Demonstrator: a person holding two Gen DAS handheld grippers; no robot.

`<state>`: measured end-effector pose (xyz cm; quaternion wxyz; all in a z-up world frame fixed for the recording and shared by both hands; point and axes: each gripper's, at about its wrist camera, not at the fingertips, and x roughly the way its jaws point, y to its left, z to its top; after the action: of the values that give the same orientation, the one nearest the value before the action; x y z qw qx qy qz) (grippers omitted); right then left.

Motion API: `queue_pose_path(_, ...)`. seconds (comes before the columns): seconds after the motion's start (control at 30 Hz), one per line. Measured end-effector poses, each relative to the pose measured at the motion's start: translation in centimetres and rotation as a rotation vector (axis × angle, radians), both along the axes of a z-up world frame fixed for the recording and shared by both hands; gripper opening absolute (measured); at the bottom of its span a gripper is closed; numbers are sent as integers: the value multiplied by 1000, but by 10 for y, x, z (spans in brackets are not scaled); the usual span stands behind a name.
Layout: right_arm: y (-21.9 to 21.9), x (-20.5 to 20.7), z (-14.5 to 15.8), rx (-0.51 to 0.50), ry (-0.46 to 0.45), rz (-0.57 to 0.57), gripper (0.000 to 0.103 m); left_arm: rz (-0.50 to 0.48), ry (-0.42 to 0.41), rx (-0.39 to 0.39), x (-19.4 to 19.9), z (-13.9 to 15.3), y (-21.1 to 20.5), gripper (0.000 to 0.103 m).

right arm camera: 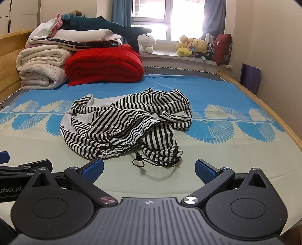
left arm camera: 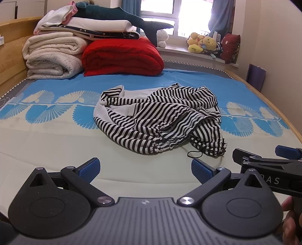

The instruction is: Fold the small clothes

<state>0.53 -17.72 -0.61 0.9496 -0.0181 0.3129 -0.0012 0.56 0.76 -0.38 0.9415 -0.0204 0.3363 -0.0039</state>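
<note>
A crumpled black-and-white striped garment [left arm camera: 160, 118] with a gathered hem and a black drawstring [left arm camera: 195, 153] lies in a heap in the middle of the bed; it also shows in the right wrist view [right arm camera: 128, 126]. My left gripper [left arm camera: 145, 168] is open and empty, just short of the garment's near edge. My right gripper [right arm camera: 149, 167] is open and empty, close to the drawstring loop [right arm camera: 138, 162]. The right gripper also shows at the right edge of the left wrist view [left arm camera: 264, 156], beside the left one.
The bed has a blue and cream patterned sheet [left arm camera: 56, 132]. Folded cream blankets [left arm camera: 52, 56], a red quilt [left arm camera: 122, 56] and a stacked pile with a plush shark [left arm camera: 113, 17] stand at the back left. Plush toys [left arm camera: 203, 44] sit on the windowsill. A wooden bed rail [left arm camera: 273, 105] runs on the right.
</note>
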Motion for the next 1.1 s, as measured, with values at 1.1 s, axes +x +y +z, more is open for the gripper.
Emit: queue_pose_path(1.1,3,1,-1,-4,0,-7,102,5,3,-1,-1,-1,0,103)
